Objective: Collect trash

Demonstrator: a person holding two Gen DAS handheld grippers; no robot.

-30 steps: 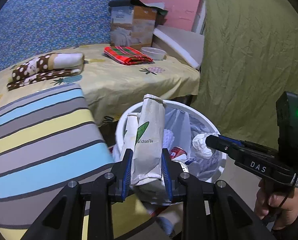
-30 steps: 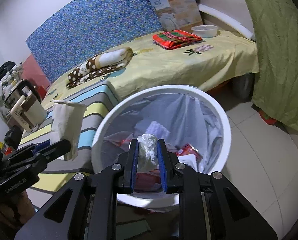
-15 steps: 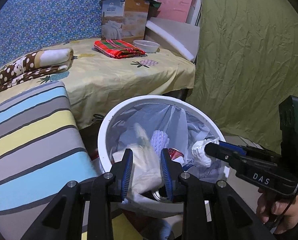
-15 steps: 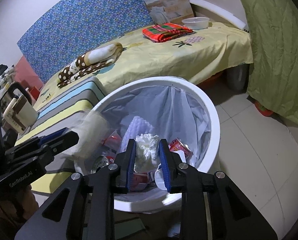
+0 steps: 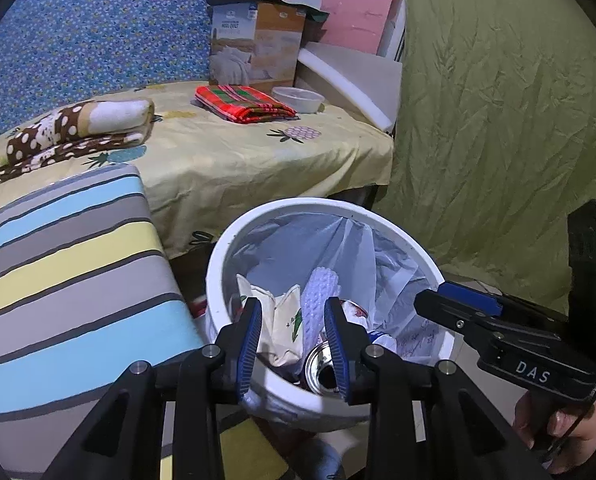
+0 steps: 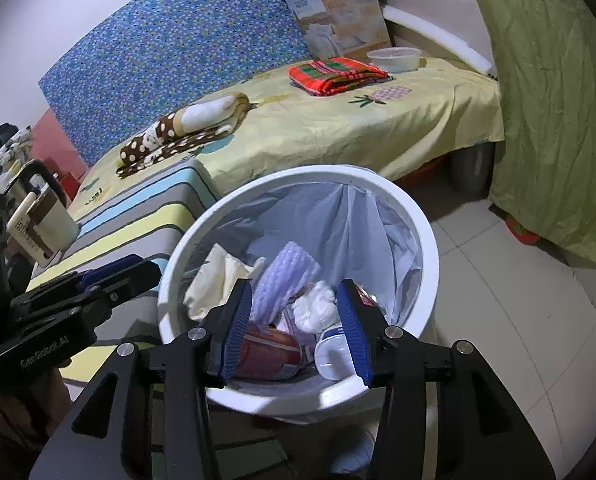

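Showing both tongs poised above the white trash bin [image 6: 430, 240], which fills the lower centre of each wrist view, its clear liner [image 6: 338, 220] draped over the rim. Beyond it, upper frame, lies the yellow-sheeted bed [image 6: 338, 128]; at left, the striped cushion [image 5: 69, 264]. Inside the bin the collected trash lies below and ahead of the fingertips: a cream paper bag [image 5: 281, 320] leans on the left wall, its long axis running up and away from the left gripper [image 5: 293, 336]; a crumpled white tissue [image 6: 316, 306] rests near centre, directly ahead of the right gripper [image 6: 298, 330]. Both pairs of jaws have just been opening and now stand spread, nothing pinched; bag and tissue sit loose in the bin. Neither tong appears to touch the rim. A drink can [image 5: 322, 368] lies nearest the left tips.
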